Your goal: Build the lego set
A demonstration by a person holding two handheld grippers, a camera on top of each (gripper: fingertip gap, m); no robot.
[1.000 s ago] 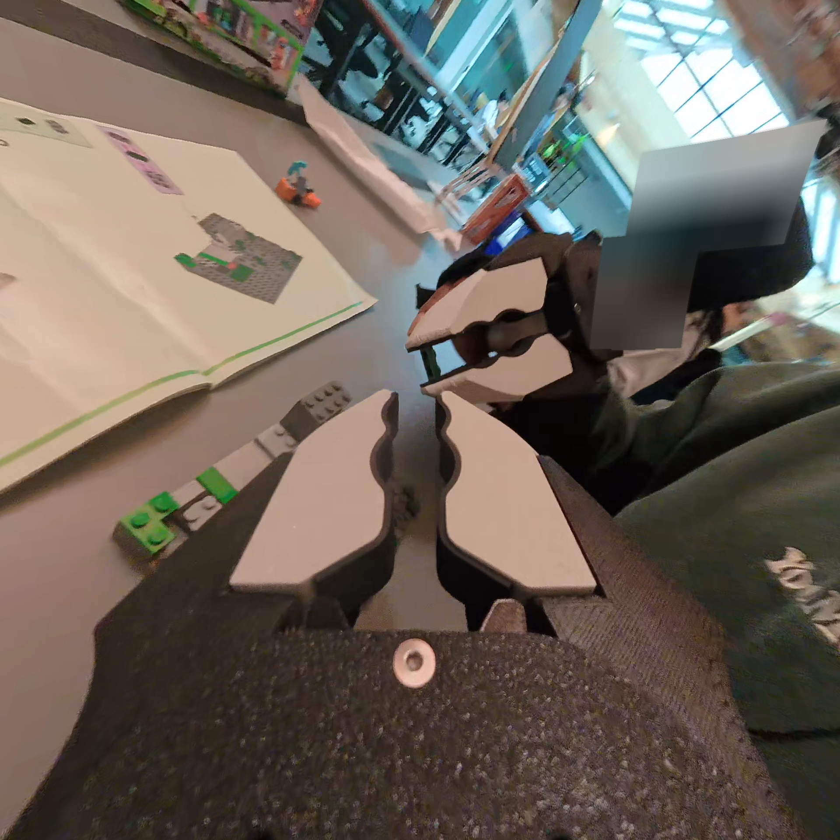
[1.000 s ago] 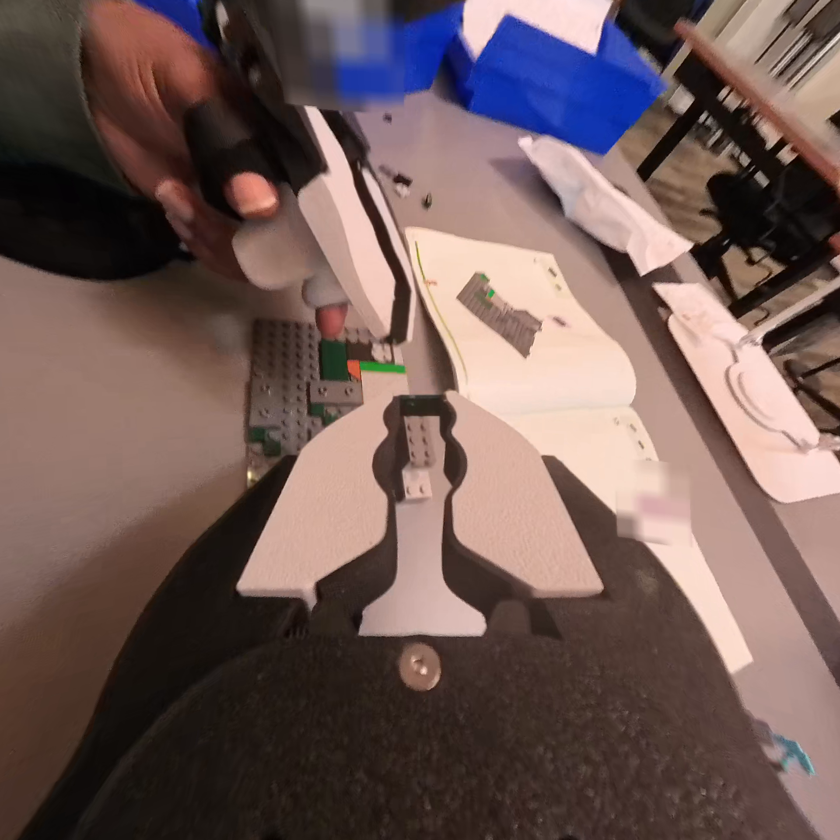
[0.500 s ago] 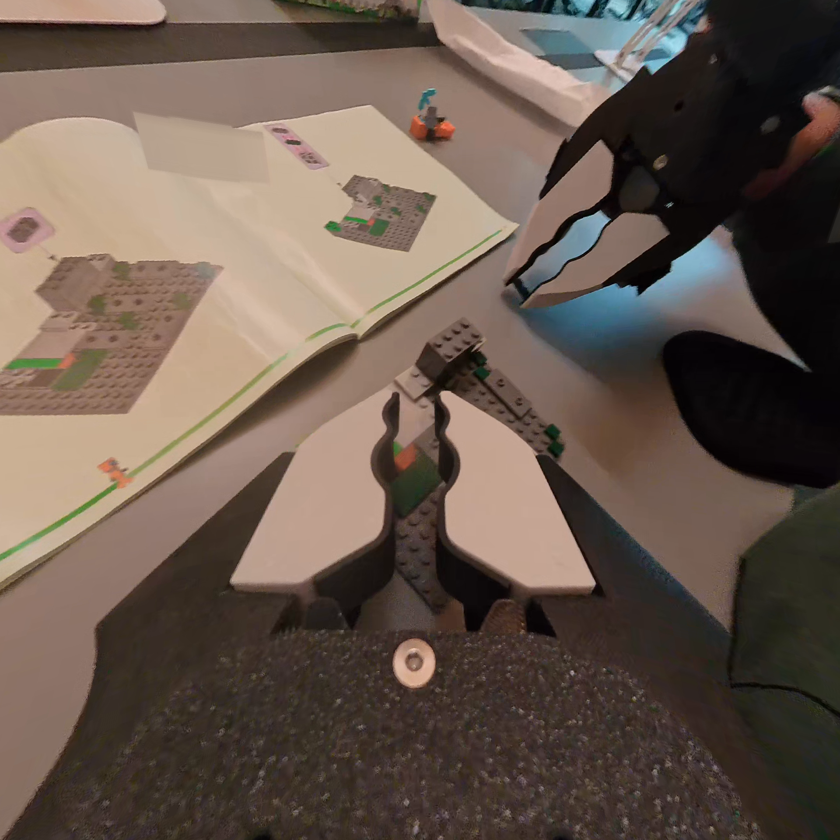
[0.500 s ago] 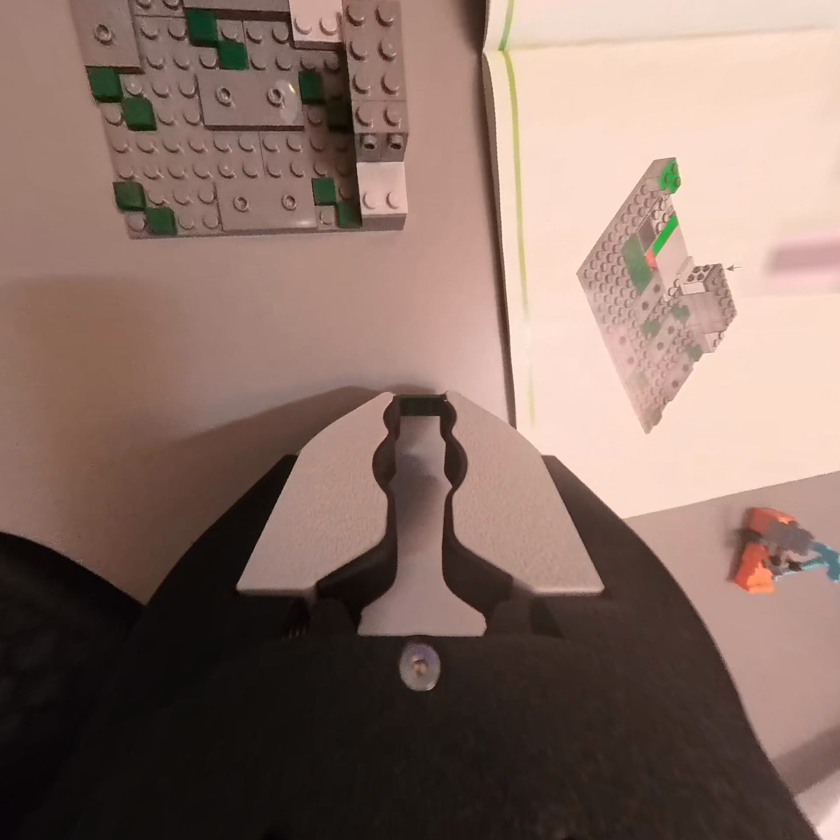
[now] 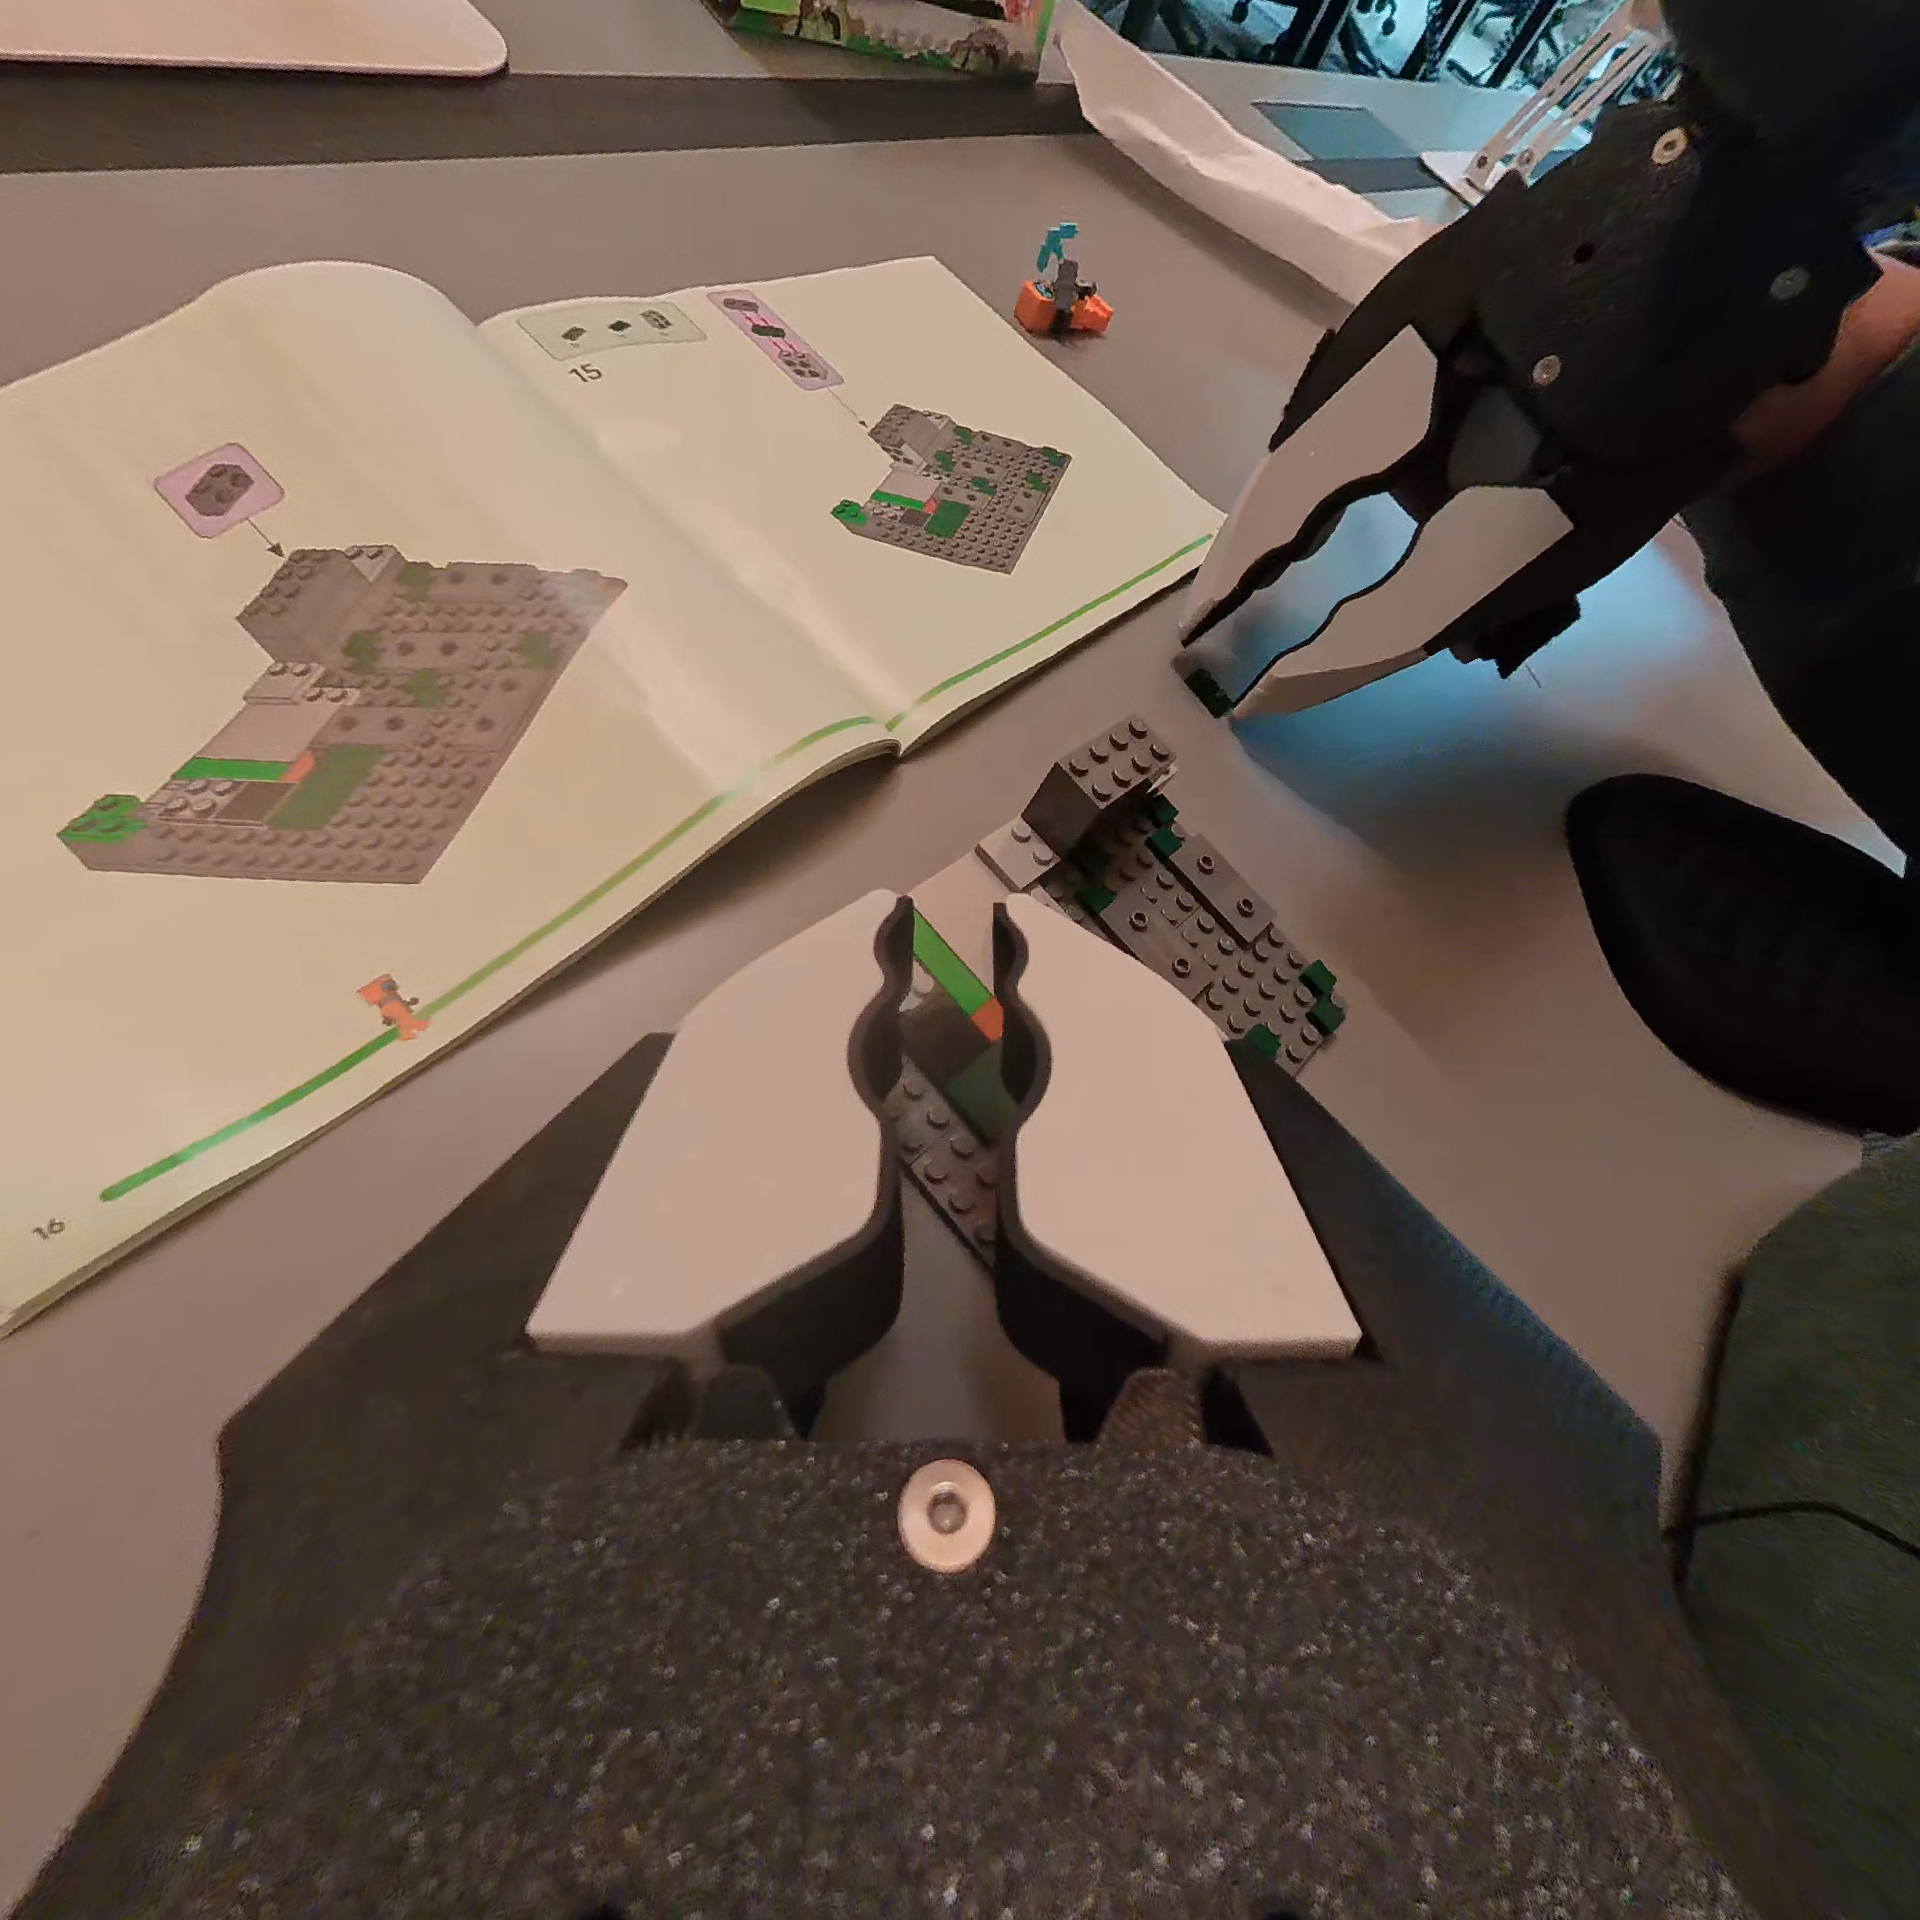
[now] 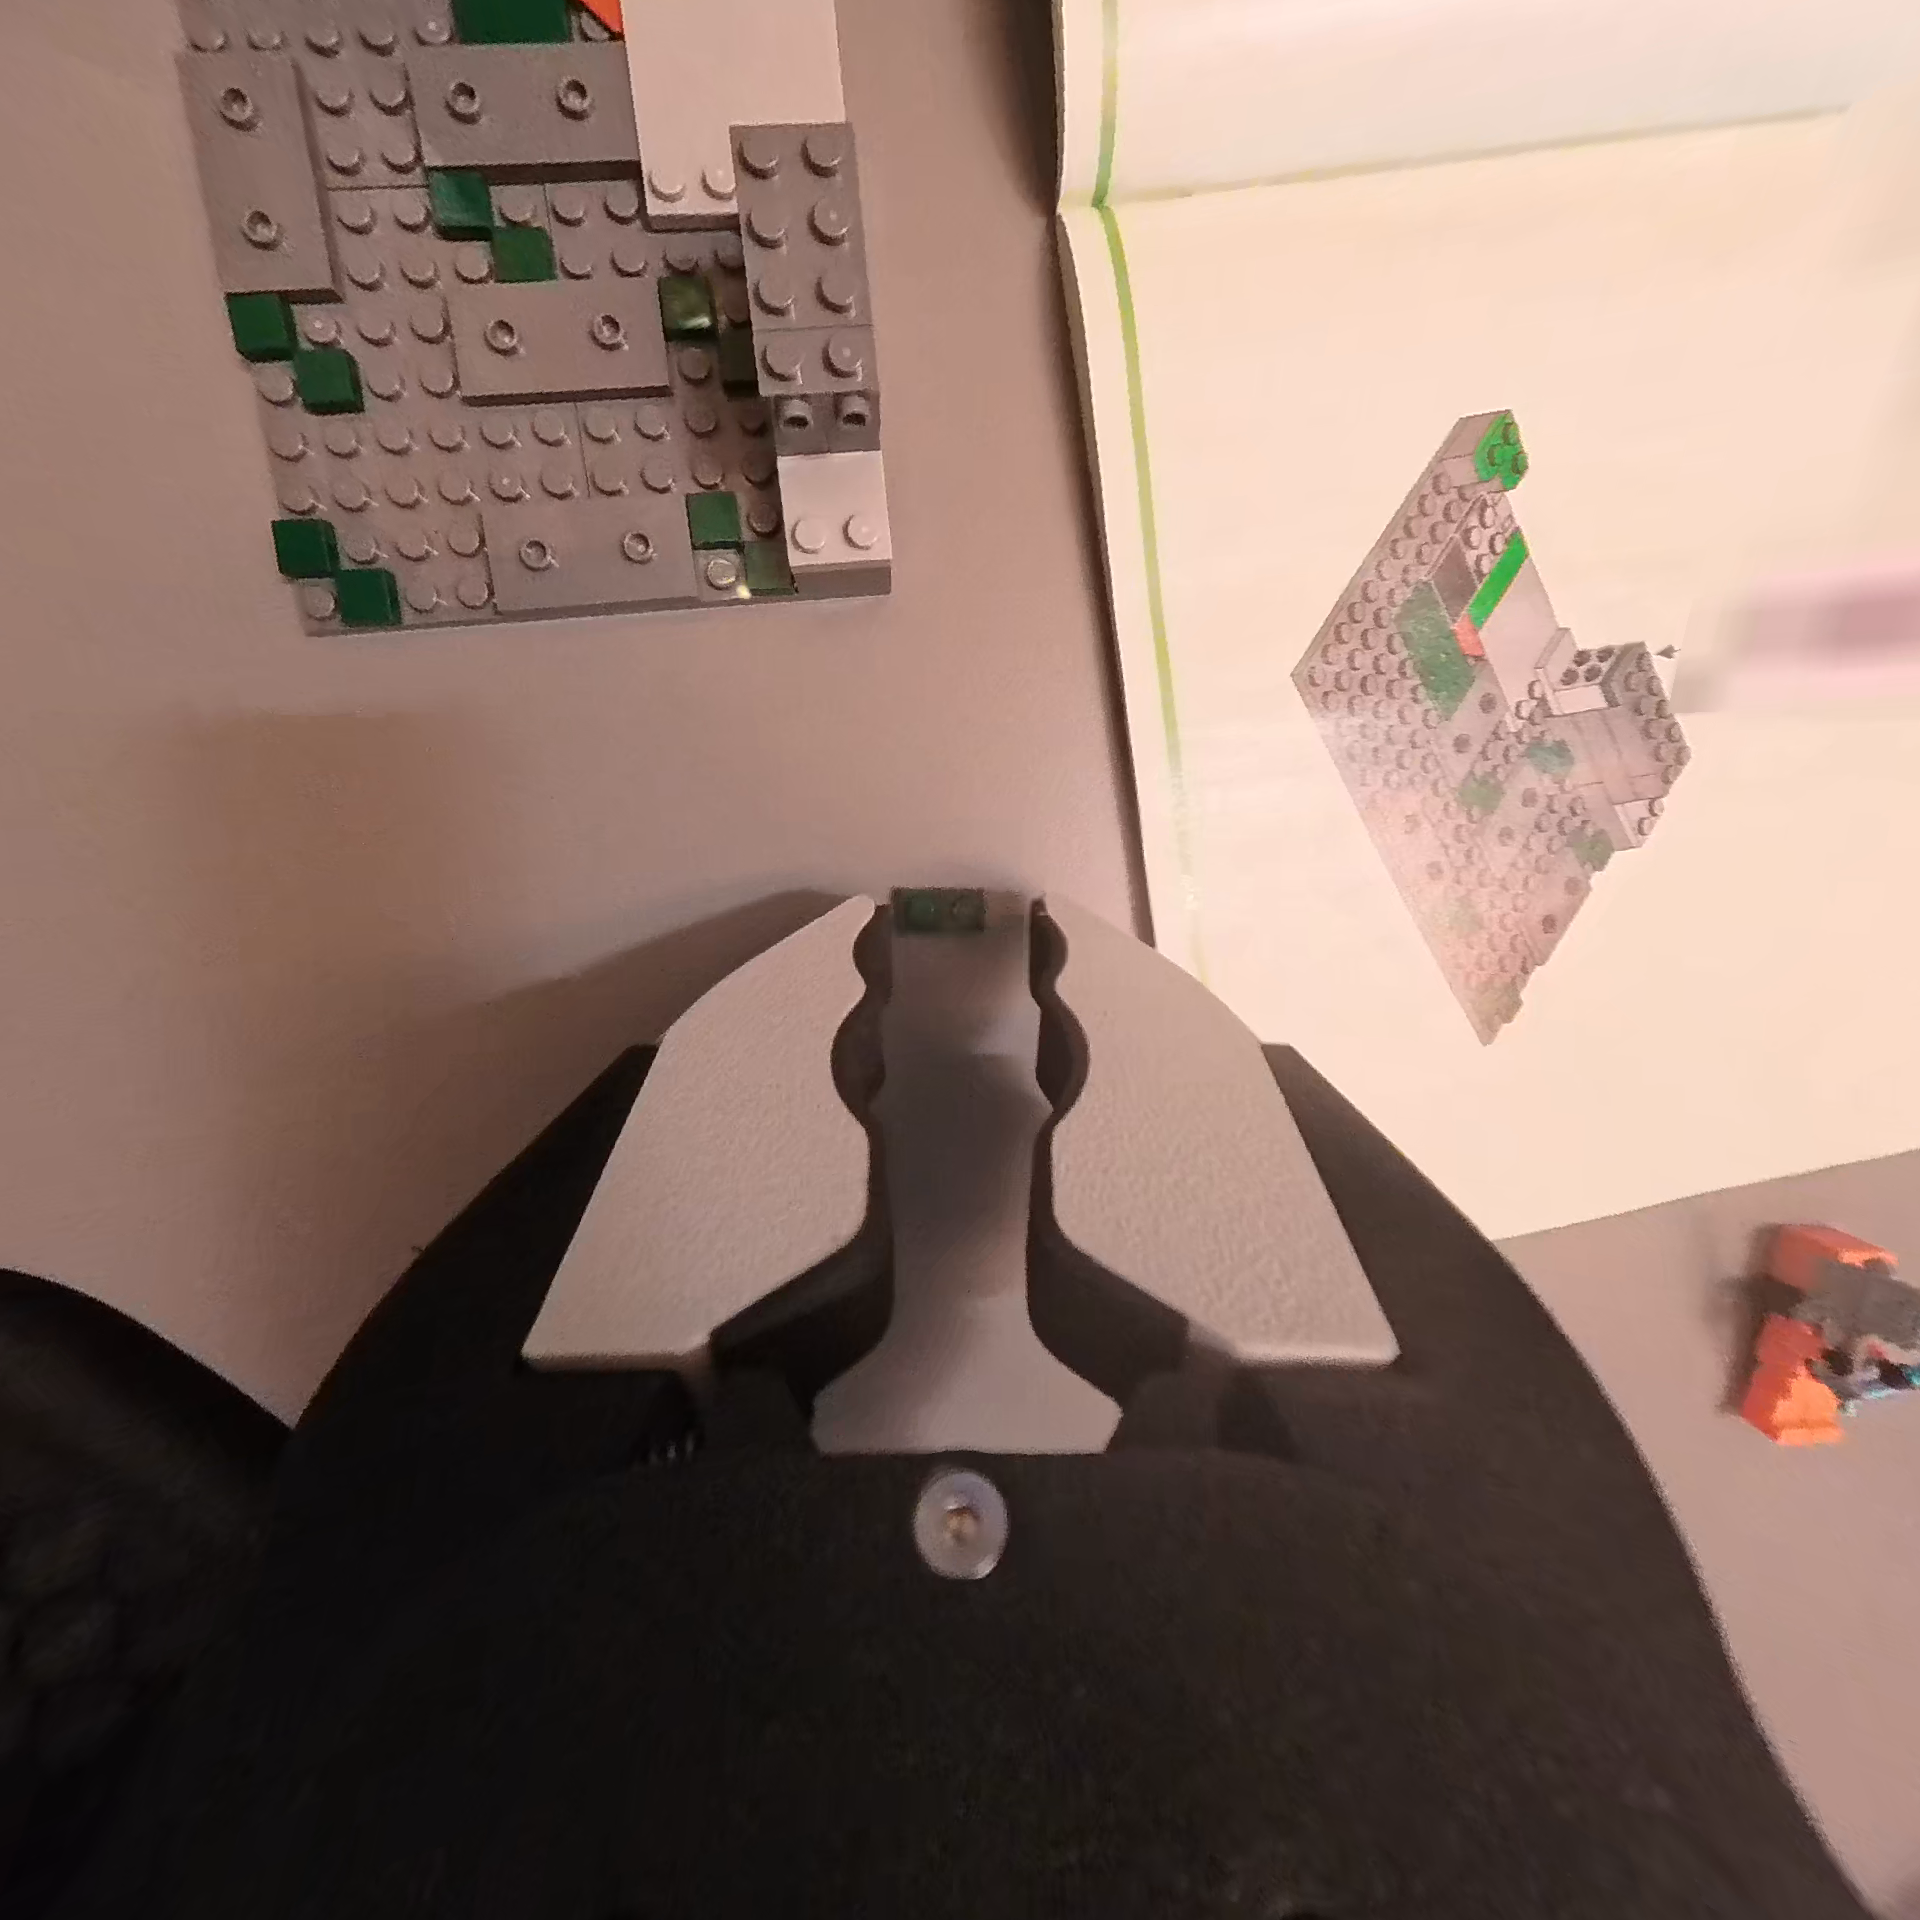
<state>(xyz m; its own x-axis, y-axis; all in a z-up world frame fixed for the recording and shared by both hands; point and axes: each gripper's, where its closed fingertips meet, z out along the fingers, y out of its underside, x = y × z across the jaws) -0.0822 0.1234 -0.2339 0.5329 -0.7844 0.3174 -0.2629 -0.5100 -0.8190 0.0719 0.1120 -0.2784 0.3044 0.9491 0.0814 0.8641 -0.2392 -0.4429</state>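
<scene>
The grey Lego baseplate (image 5: 1216,935) with dark green tiles and a raised grey block lies on the table. It also shows in the right wrist view (image 6: 540,447). My left gripper (image 5: 953,914) hovers over its near end, jaws a narrow gap apart and empty. A green strip and an orange tile show through the gap. My right gripper (image 6: 954,906) is shut on a small dark green piece (image 6: 935,914), apart from the plate's corner and beside the booklet edge. In the left wrist view it (image 5: 1210,691) holds the piece (image 5: 1205,688) just beyond the raised block.
An open instruction booklet (image 5: 520,623) lies left of the plate and shows in the right wrist view (image 6: 1455,520). A small orange figure (image 5: 1060,312) sits past it, also seen in the right wrist view (image 6: 1808,1340). A Lego box (image 5: 883,31), white paper (image 5: 1195,156) and a white tray (image 5: 239,42) lie at the back. About 15 centimeters separates my left fingertips from my right.
My left gripper swung from facing the person down over the baseplate. My right gripper moved off the plate to the booklet's edge, still holding the green piece.
</scene>
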